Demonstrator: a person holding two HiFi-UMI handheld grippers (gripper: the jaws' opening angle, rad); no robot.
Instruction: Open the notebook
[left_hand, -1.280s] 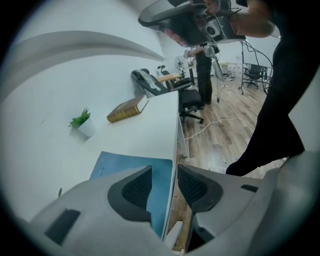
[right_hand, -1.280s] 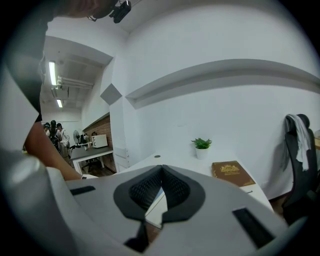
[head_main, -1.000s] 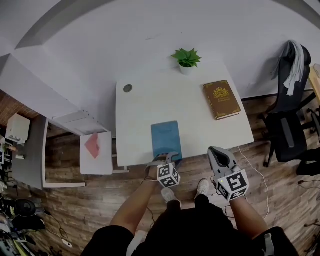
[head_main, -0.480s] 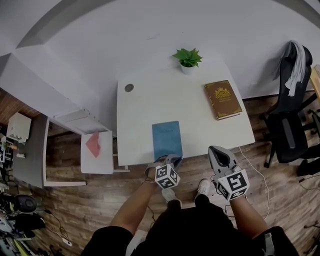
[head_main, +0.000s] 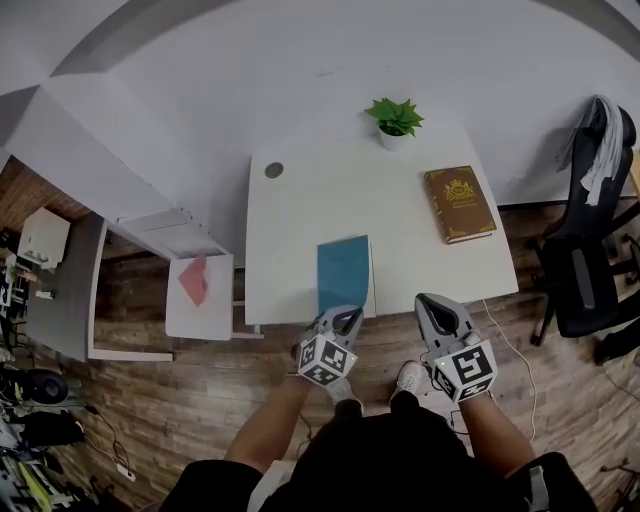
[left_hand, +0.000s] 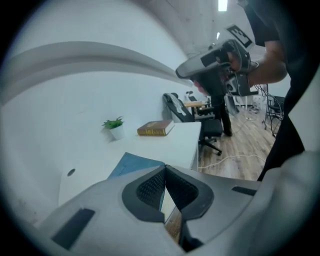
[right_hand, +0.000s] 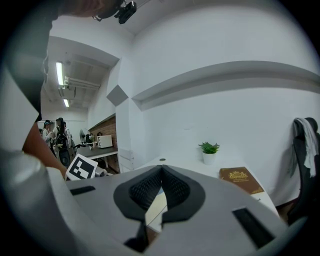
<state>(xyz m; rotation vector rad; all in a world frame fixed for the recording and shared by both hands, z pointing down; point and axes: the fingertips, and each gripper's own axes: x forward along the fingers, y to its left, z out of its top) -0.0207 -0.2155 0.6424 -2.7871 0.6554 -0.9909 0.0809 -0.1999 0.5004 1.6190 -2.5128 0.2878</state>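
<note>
Left gripper (head_main: 348, 315) is clenched on the near edge of the cover of the blue notebook (head_main: 343, 272), its jaws having just been closing. The notebook lies at the near edge of the tabletop (head_main: 320, 200). Right gripper (head_main: 432, 300) hangs clenched and empty off that edge. Brown book (head_main: 460, 203) lies by the right edge, potted plant (head_main: 396, 122) at the far edge.

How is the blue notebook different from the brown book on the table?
The blue notebook is plain and thin; the brown book is thicker, with a gold crest on its cover. The blue notebook lies at the near edge, pinched there by the left gripper; the brown book sits toward the far right side, untouched. Both are rectangular and lie on the white table.
</note>
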